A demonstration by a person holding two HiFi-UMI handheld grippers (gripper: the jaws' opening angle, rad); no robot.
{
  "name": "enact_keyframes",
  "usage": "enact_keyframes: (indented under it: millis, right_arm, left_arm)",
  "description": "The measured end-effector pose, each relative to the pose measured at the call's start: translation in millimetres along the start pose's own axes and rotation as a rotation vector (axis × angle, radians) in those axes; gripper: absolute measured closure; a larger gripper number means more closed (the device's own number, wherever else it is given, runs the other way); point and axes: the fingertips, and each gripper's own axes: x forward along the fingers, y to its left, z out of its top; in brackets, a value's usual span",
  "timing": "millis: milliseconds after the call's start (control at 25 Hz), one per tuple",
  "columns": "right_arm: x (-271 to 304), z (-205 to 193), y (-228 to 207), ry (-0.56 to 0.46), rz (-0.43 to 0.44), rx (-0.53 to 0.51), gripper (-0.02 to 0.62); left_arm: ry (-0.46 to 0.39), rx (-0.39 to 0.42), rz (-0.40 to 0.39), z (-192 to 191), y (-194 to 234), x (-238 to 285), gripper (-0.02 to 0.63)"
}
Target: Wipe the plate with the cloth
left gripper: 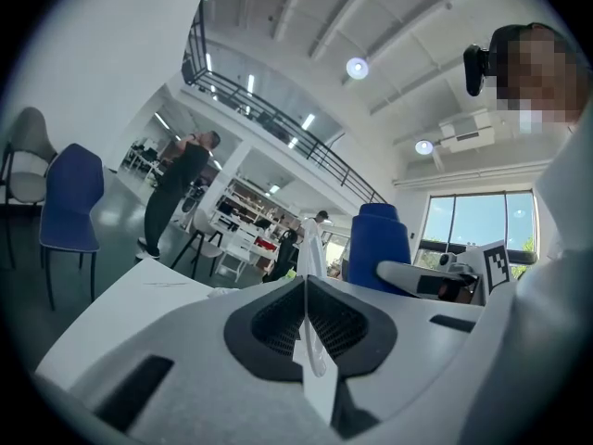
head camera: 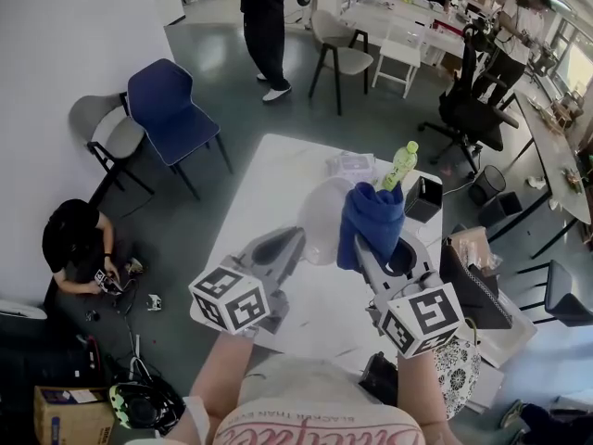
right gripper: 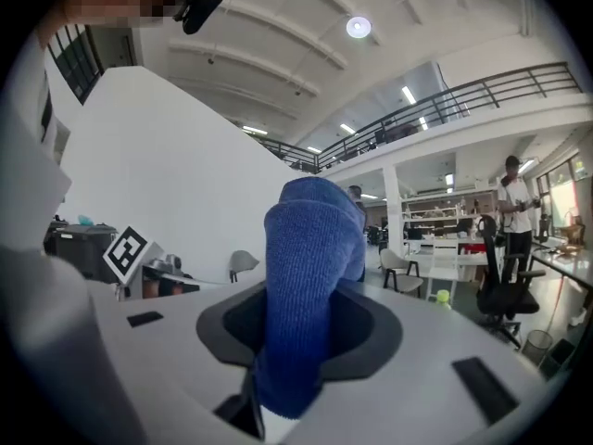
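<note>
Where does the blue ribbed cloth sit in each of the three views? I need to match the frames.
Head view: the blue ribbed cloth is just right of centre.
Left gripper view: right of centre, a blue hump.
Right gripper view: centre foreground, the largest thing in the picture.
Shared landmark: the grey chair, left of the cloth in all three.

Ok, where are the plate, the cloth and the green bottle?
plate (head camera: 320,219), head view, its pale face.
cloth (head camera: 375,216), head view, middle of the blue wad.
green bottle (head camera: 400,167), head view, mid body.
</note>
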Motion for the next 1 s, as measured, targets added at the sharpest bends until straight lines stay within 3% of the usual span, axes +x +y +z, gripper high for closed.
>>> enact_keyframes:
  millis: [200,400,720,1000]
  right_arm:
    - [5.1,-21.6,46.7,0.044,0.115,0.007,0.471]
    - [20.6,-40.6,68.0,0.089,0.149,-0.041,0.471]
    - [35.5,-59.3,46.4,0.151,0.096,-0.079,0.471]
    - [24.0,-73.1,3.1,0.199,-0.016,-0.06,0.471]
  left_arm:
    - [-0.012,-0.011,0.003,0.8,1.2,-2.1,0.597]
    - [-0.017,-0.035,-0.012,0.6,1.2,-1.6,0.597]
    - [-0.008,-0.035,-0.007,-2.6,1.7,-2.9,0.597]
    - [-0.005,-0.037,-0.001,-0.3,5.6,-5.6,0.597]
